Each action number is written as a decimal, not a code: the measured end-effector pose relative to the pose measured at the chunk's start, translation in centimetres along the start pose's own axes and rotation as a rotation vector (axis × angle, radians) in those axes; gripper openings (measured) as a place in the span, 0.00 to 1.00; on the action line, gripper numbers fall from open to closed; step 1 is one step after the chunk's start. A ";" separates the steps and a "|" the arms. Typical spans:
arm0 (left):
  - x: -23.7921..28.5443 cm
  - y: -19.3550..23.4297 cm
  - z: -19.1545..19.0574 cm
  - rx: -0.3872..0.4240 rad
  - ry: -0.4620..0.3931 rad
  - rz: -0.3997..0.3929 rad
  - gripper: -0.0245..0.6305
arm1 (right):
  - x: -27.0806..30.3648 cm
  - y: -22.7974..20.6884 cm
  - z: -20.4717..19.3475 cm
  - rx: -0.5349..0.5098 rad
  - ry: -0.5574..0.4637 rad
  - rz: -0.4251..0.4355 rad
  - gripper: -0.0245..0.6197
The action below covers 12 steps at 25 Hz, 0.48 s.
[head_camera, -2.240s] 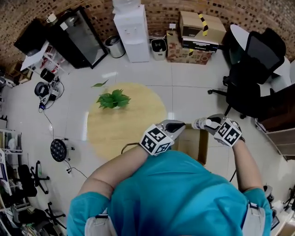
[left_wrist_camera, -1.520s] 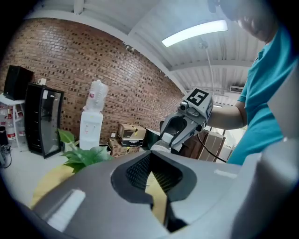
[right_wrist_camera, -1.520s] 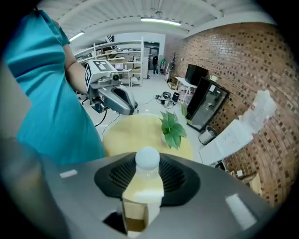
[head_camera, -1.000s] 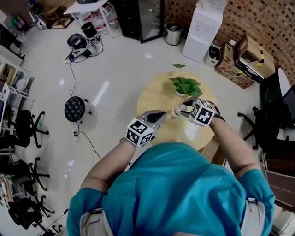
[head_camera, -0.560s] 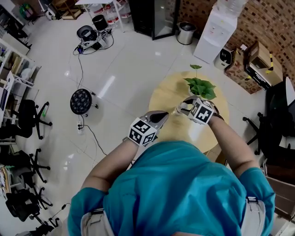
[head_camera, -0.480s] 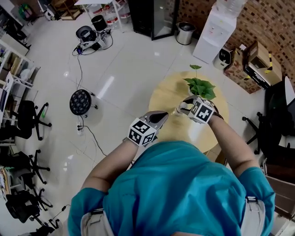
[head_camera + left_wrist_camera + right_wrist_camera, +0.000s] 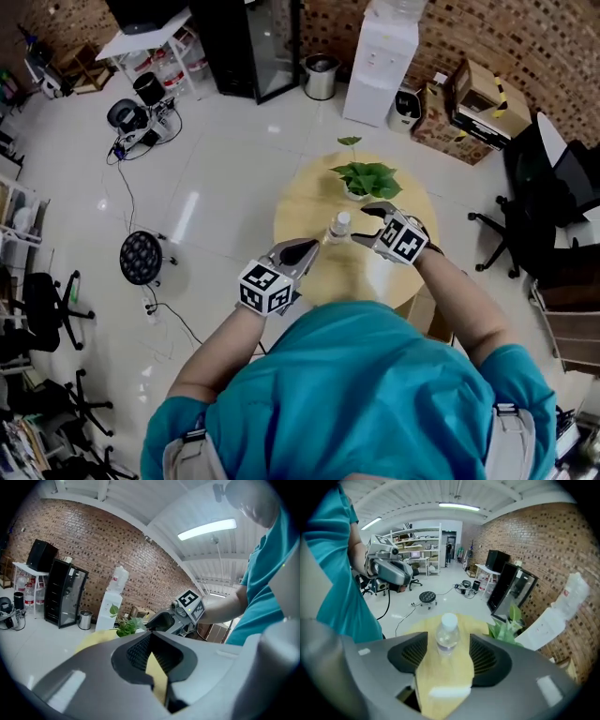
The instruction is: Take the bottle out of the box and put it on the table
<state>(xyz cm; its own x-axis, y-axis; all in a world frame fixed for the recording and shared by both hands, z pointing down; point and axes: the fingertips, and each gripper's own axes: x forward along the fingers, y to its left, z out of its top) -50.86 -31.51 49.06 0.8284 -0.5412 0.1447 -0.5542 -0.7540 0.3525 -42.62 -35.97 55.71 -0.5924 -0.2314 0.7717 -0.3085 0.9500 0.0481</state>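
Right hand-held gripper (image 7: pixel 360 225) had just popped its jaws apart. Bottle (image 7: pixel 338 228) stood upright on the surface (image 7: pixel 305 202) between them, untouched, just left of it in frame. Left hand-held gripper (image 7: pixel 309 249) was closed and empty, lower left, farther off.

A lab-like workroom: brick wall (image 7: pixel 562 37), water dispenser (image 7: pixel 380 66), office chair (image 7: pixel 527 187), equipment shelves (image 7: pixel 417 542).

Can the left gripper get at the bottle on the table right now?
Likely yes: only bare table lies between the shut left gripper and the bottle, though the right gripper, its jaws just opened, straddles it from the other side.
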 end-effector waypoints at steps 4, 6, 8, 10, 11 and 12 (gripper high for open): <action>1.5 -2.0 3.1 0.007 -0.008 -0.092 0.04 | -6.3 -0.7 -0.2 0.098 -0.063 -0.080 0.47; 2.6 -4.1 4.3 0.015 -0.003 -0.135 0.04 | -9.9 -0.3 -1.8 0.157 -0.095 -0.119 0.47; 3.7 -6.9 4.9 0.029 0.000 -0.167 0.04 | -13.7 0.6 -4.1 0.210 -0.145 -0.161 0.47; 4.8 -10.4 4.7 0.046 0.001 -0.188 0.04 | -17.7 2.1 -6.9 0.255 -0.217 -0.208 0.46; 5.4 -12.3 4.4 0.054 0.002 -0.196 0.04 | -19.5 3.1 -8.4 0.280 -0.258 -0.226 0.45; 6.0 -14.2 3.9 0.062 0.005 -0.203 0.04 | -21.2 4.2 -9.9 0.305 -0.300 -0.237 0.43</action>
<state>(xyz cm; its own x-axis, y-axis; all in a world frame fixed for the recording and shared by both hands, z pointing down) -38.35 -25.51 41.33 0.9237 -0.3744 0.0813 -0.3801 -0.8689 0.3172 -23.95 -25.02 45.85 -0.6539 -0.5270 0.5428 -0.6384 0.7694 -0.0221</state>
